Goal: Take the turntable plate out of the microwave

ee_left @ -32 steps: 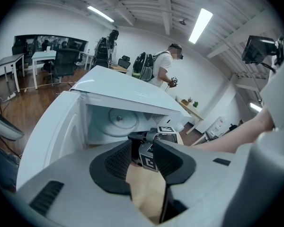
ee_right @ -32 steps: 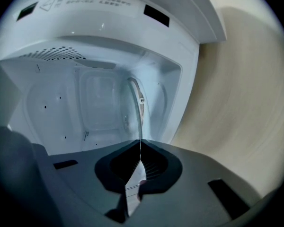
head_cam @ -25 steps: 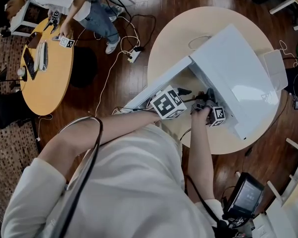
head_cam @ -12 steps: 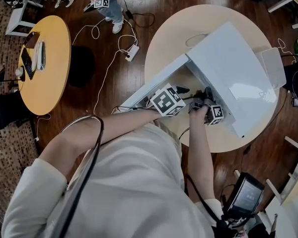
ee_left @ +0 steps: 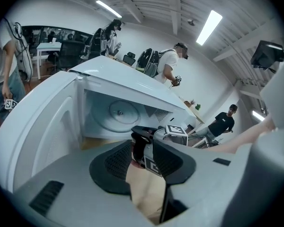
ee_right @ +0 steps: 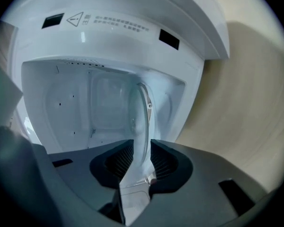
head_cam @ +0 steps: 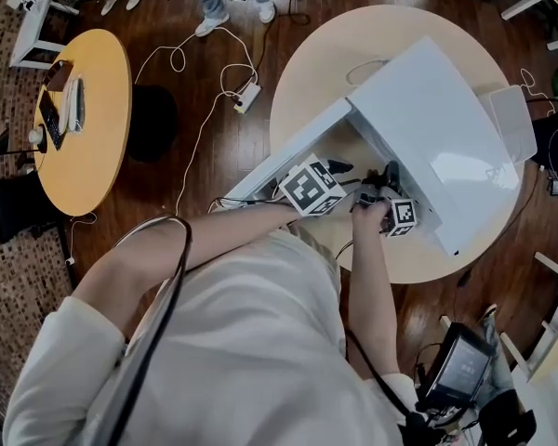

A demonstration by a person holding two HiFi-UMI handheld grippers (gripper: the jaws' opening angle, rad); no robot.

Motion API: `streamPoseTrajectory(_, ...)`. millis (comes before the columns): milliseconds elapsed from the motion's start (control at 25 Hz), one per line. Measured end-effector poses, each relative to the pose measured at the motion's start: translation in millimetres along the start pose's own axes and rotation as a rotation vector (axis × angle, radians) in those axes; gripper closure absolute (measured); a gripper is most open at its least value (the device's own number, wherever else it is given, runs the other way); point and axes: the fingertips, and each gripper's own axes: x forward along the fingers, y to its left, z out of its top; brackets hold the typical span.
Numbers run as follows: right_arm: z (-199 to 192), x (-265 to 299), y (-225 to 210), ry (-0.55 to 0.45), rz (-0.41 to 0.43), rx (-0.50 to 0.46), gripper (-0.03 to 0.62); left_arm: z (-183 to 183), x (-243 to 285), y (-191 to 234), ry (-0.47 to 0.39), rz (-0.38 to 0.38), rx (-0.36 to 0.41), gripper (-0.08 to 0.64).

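Plate [ee_right: 142, 122] of clear glass is inside the microwave [head_cam: 437, 128], whose door [head_cam: 298, 151] stands open over the desk [head_cam: 325, 63]. The right gripper [ee_right: 142, 149] has its jaws clenched on the plate's near rim. The left gripper [ee_left: 143, 150] hovers just outside, jaws released and empty. Grasping looks done. Whether the plate is lifted off its seat is unclear. Drawing it out through the opening is left.
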Motion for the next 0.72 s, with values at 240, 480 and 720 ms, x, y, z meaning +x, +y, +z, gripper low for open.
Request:
streamPoseTrajectory(240,20.0,3.3,-13.7,-0.06,-0.093,0.0,0.502,-0.8,-1.8,-0.1,0.001,-0.006,0.004,0.416)
streamPoseTrajectory(480,25.4,8.3,-6.7,-0.067,-0.108,0.001,0.502,0.9,-5.8,1.3,-0.004,-0.004,-0.002,0.416)
streamPoseTrajectory(720,25.5,18.4,-5.3,-0.049,-0.131,0.015,0.503,1.4,-6.1,3.5,-0.009,-0.005,-0.009,0.416)
